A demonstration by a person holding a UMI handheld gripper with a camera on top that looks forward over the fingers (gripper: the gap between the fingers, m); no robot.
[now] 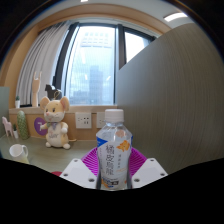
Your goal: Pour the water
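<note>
Fingers are clamping the water bottle, cap looking like it's on, so we're carrying it; next comes finding a cup.

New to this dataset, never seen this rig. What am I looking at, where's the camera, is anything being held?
There is no robot arm here: a person carries a handheld two-finger gripper. The single picture comes from a wide-angle camera mounted on that gripper, looking forward along its fingers, hence the round, bulging view. The purple strips on the white fingers are their pads. Between them stands a clear water bottle with a white cap and an orange label; both pads appear pressed against it, so it looks gripped. Beyond it, on the table, sits a plush mouse toy under a window, with a grey partition panel alongside.
</note>
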